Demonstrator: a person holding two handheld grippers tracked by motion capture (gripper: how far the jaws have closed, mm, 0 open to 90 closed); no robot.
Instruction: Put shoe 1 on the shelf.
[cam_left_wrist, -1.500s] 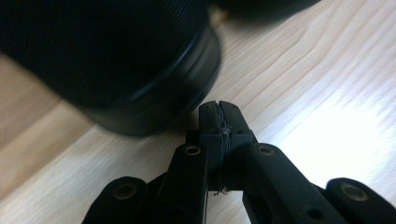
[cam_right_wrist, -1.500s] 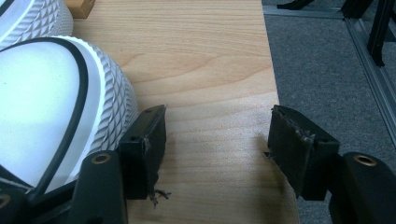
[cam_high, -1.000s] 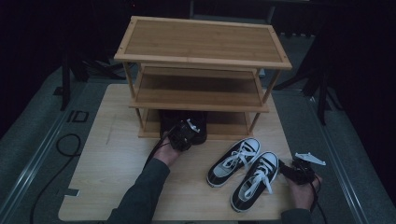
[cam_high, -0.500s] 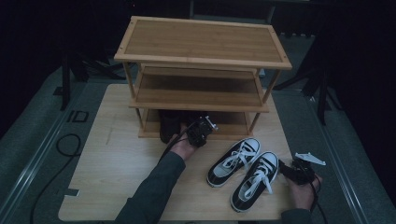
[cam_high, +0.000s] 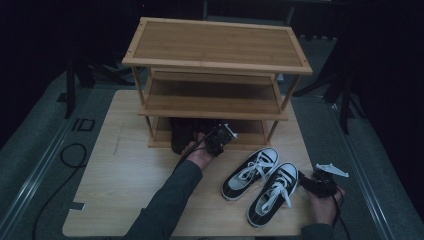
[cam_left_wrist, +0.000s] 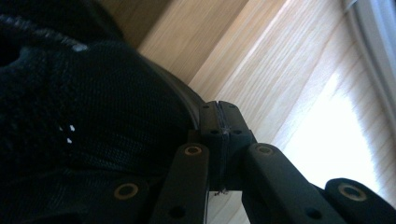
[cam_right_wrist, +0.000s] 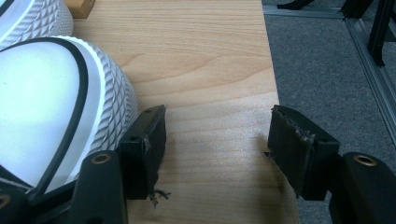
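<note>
Left gripper fingers were clenched empty against the black shoe, seemingly on the rack's bottom shelf; right gripper fingers released, beside white-toed sneaker, right of rack.

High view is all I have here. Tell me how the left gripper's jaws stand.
Observer: The left gripper is shut, with its pads together and nothing between them.
Operator: Say what lies next to it.
Observer: A black shoe with a mesh upper sits right beside the jaws, outside them.
Operator: Now report the right gripper.
Observer: The right gripper is open. Only bare table shows between its jaws. The white toe of a sneaker sits just outside one jaw; I cannot tell whether they touch.
</note>
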